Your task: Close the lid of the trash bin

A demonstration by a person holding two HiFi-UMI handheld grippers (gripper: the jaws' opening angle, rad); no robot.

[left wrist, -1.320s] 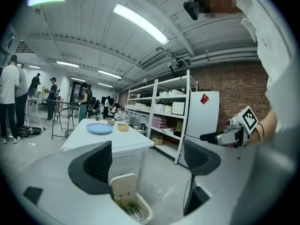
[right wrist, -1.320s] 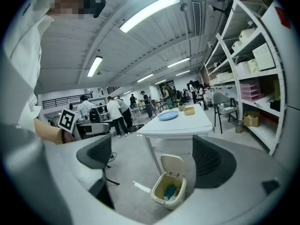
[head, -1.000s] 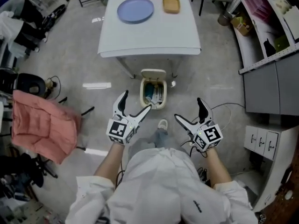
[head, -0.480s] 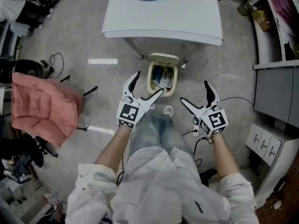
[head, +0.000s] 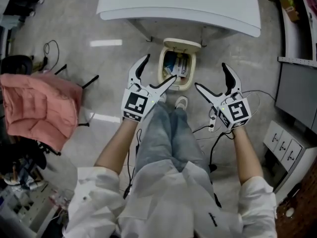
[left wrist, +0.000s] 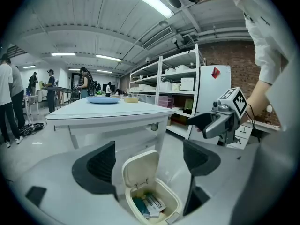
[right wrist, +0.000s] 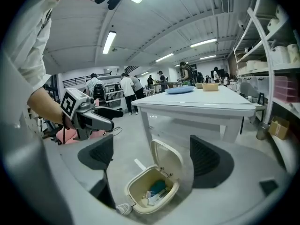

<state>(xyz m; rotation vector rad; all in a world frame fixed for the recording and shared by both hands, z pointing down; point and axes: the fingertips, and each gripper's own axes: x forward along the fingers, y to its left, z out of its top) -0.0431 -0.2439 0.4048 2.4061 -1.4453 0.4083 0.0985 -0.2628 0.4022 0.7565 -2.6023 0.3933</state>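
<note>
Open cream trash bin [head: 192, 71] on concrete floor [head: 99, 19] at the worktop [head: 198, 4] edge, lid [left wrist: 140, 168] upright, only gripper views show distant people [right wrist: 126, 95], left tool [head: 158, 69] and right tool [head: 210, 76] spread apart, empty.

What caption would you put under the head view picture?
Both open, the left gripper and right gripper hover near a cream trash bin with its lid up, beside a white table.

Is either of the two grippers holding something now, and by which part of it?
Nothing is held. The left gripper and the right gripper are both open and empty; the trash bin lid stands open, untouched.
</note>
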